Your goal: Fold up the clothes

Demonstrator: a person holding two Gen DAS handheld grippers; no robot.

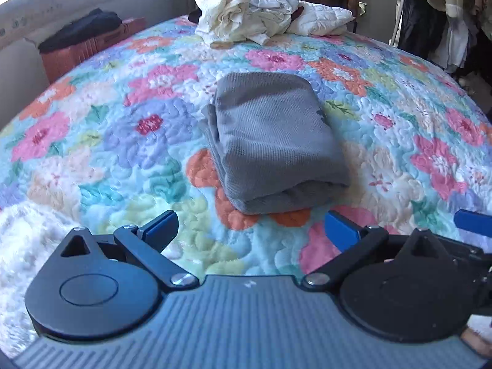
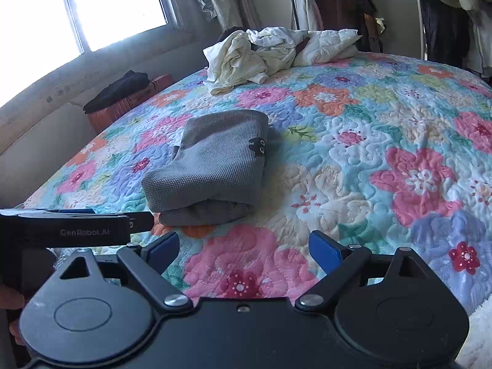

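Observation:
A grey knitted garment (image 1: 273, 144) lies folded into a thick rectangle in the middle of the floral quilt (image 1: 123, 160). In the right wrist view the same grey garment (image 2: 212, 166) shows a small black patch with two eyelets. My left gripper (image 1: 249, 230) hovers just in front of the bundle's near edge, jaws wide open and empty. My right gripper (image 2: 243, 249) hangs over the quilt (image 2: 384, 153) to the right of the bundle, also open with nothing between its blue pads. The left gripper's body (image 2: 70, 230) shows at the left edge of the right wrist view.
A heap of crumpled white and cream clothes (image 1: 264, 15) sits at the far end of the bed. A dark garment on an orange box (image 1: 80, 43) stands by the wall under the window. A rack of hanging clothes (image 1: 446, 15) lines the far right. A white fluffy fabric (image 1: 27, 246) lies near left.

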